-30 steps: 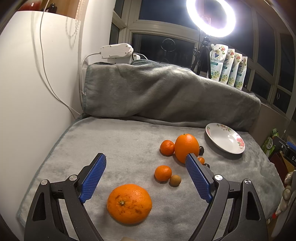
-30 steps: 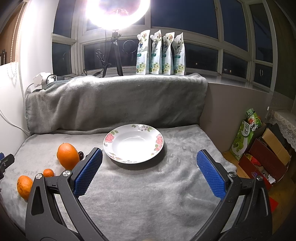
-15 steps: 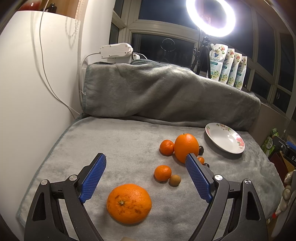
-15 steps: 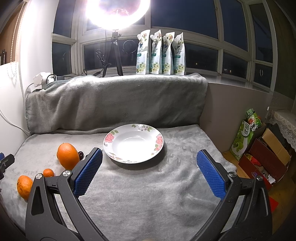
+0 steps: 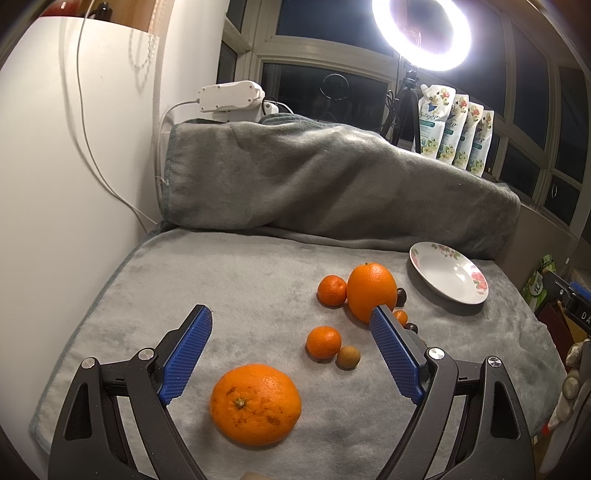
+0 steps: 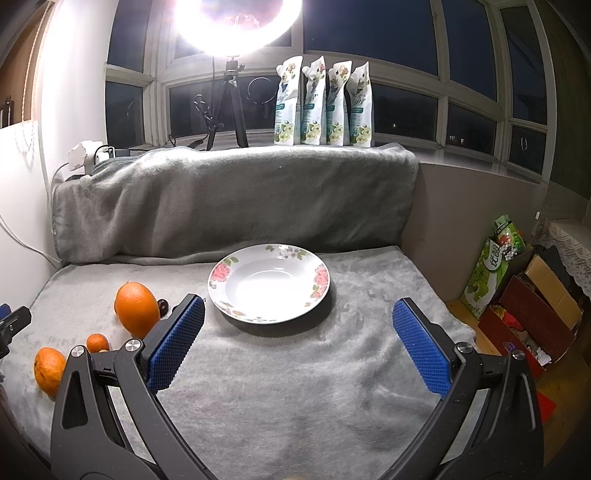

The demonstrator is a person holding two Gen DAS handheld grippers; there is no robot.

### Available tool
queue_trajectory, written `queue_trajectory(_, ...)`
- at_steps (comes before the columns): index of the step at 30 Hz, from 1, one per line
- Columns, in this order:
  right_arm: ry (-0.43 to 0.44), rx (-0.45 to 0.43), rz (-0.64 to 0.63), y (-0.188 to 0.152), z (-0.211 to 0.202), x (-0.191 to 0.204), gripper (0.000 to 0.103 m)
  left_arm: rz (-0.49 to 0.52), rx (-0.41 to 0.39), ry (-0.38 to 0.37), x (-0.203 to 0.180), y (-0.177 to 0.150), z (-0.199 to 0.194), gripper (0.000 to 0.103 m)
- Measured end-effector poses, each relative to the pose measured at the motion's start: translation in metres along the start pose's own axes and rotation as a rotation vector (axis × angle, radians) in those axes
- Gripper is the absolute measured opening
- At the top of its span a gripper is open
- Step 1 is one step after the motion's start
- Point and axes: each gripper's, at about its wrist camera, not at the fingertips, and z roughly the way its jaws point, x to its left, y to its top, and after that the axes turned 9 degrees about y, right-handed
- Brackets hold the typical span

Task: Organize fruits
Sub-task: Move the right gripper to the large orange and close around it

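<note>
A big orange (image 5: 255, 403) lies on the grey blanket just ahead of my open left gripper (image 5: 291, 317), between and slightly below its blue pads. Further on sit two small tangerines (image 5: 323, 342) (image 5: 332, 290), a brown longan (image 5: 348, 356), a tall orange (image 5: 371, 291) and small dark fruits (image 5: 401, 296) partly hidden behind the right finger. A white floral plate (image 5: 447, 272) stands empty at the right. My right gripper (image 6: 297, 308) is open and empty, facing the plate (image 6: 269, 282); the tall orange (image 6: 136, 308) and tangerines (image 6: 49, 369) lie to its left.
A folded grey blanket (image 6: 229, 199) forms a raised back wall. A ring light on a tripod (image 6: 236, 14) and several pouches (image 6: 323, 105) stand on the sill behind. White wall and power strip (image 5: 231, 96) at left; boxes and bags (image 6: 532, 295) beyond the right edge.
</note>
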Motion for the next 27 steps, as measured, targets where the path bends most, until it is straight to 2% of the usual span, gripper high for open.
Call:
queue_trajectory(6,0.025,0.017,-0.009,-0.001,0.011,0.001,0.103,0.012,0.019,-0.010,-0.002,-0.001,0.005,0.088)
queue_trajectory(10,0.071,0.038,-0.009,-0.001,0.020,0.003,0.103,-0.002,0.052,-0.061,0.000,-0.002,0.013,0.088)
queue_trajectory(17,0.201,0.085,-0.013,0.000,0.039,0.011,0.103,-0.022,0.089,-0.102,0.001,-0.006,0.023,0.087)
queue_trajectory(27,0.411,0.208,0.022,0.009,0.085,0.029,0.103,-0.012,0.137,-0.195,-0.015,-0.007,0.040,0.086)
